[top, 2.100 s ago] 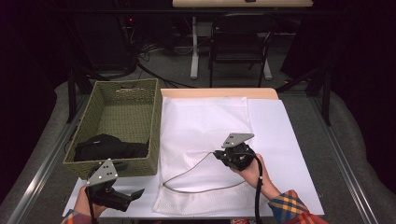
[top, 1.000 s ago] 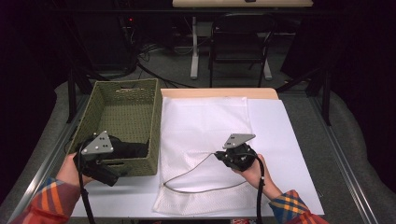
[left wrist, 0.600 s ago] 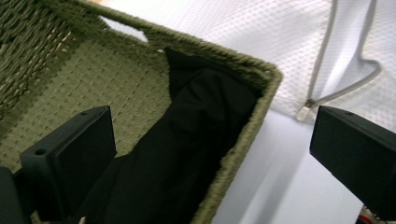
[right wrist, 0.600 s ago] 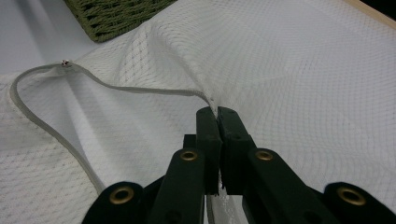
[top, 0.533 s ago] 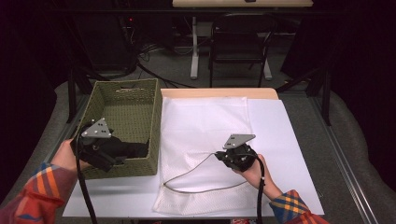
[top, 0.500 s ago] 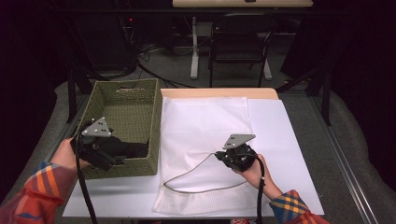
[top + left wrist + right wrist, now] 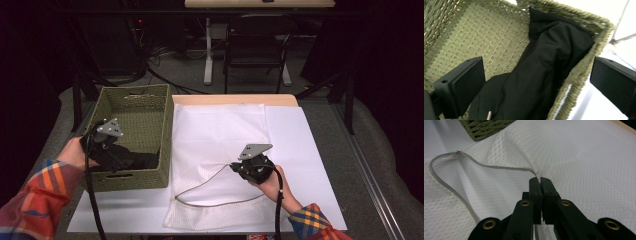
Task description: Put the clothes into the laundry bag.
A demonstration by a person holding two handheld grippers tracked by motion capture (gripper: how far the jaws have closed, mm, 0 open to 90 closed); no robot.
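White-covered table (image 7: 310, 150), dark room. Woven green basket (image 7: 145, 107), black cloth (image 7: 544, 75), probably a garment. Left gripper (image 7: 536, 85) wide open over it; right gripper (image 7: 540, 182) clamped on mesh bag (image 7: 586, 162) rim.

Basket wall (image 7: 167, 135) stands between garment (image 7: 541, 75), mesh bag (image 7: 220, 150).

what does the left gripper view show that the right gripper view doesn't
Left gripper view: the left hand-held gripper, jaws wide open, above a black garment lying in the basket, with the woven floor visible.

Right gripper view: the right hand-held gripper shut on the rim of the white mesh bag, holding its grey-edged mouth lifted open.

Both: a piece of the green woven basket.
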